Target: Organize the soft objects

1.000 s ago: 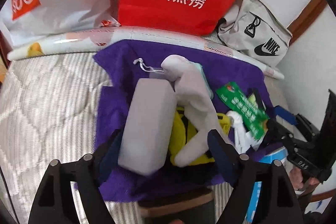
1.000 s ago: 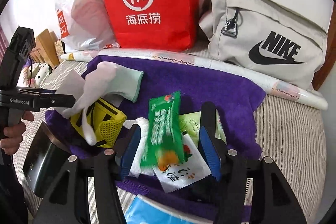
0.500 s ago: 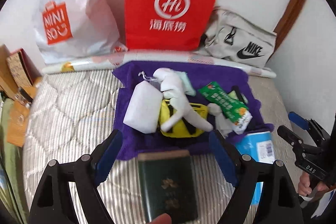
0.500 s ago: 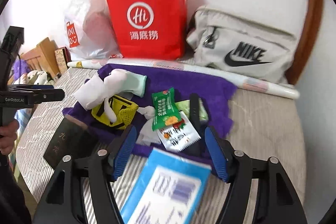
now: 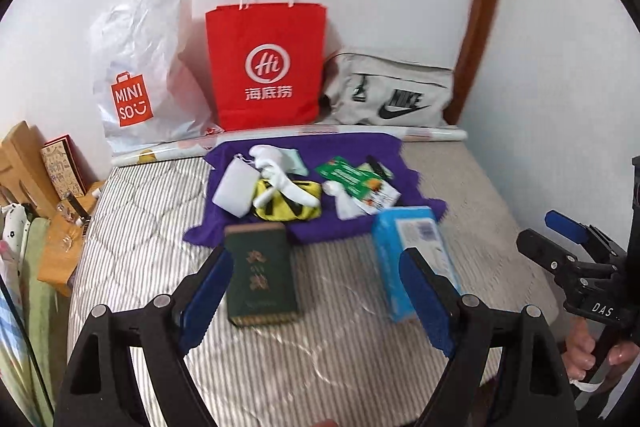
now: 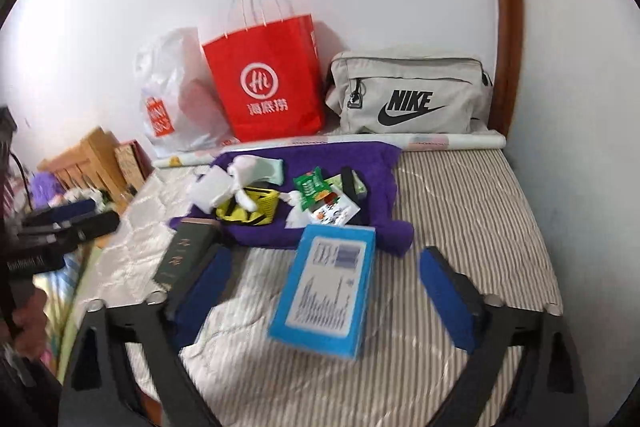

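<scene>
Beyond both tools, against the wall, stand a white plastic bag (image 5: 140,75), a red paper bag (image 5: 266,67) and a grey pouch (image 6: 408,93), with a paper roll (image 6: 440,141) lying crosswise in front of them. The left tool (image 5: 316,291) is released and empty, a dark green book (image 5: 260,275) just ahead between its fingers, long axis pointing away. The right tool (image 6: 324,291) has just been opening and grips nothing; a blue box (image 6: 324,291) lies between its fingers, lengthwise away. Past these, on the bed (image 6: 472,211), a purple cloth (image 5: 360,151) carries the soft things: a white pouch (image 5: 236,191), a white glove (image 5: 280,179) across a yellow mesh bag (image 5: 288,215), and green packets (image 5: 348,179).
</scene>
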Available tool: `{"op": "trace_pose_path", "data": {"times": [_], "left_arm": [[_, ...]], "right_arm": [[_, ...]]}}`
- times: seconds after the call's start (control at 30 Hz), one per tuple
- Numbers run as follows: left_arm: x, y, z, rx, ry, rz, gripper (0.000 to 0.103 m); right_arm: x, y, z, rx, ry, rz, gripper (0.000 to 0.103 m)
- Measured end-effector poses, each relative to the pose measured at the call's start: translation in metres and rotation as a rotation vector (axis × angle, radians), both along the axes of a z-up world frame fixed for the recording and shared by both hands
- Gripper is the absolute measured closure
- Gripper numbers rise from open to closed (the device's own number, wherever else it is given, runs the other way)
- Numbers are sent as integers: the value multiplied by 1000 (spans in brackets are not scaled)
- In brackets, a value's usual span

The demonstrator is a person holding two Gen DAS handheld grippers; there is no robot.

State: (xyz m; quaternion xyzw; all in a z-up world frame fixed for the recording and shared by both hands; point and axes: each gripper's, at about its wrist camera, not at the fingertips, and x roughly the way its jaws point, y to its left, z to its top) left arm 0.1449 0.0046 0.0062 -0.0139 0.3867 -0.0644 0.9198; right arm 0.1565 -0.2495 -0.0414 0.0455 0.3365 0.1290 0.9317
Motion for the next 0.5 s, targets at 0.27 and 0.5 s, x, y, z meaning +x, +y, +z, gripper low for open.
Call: {"op": "trace_pose_path", "data": {"times": [0.27,0.5], "left_arm": [[-72,-18,5,-3,-75,27,9],[-104,-20,-3,29,-96,100,7]], "right_arm": [[-68,-8,8,1,-31,-26,5],[-107,-3,1,-34,-46,-23,5]]}}
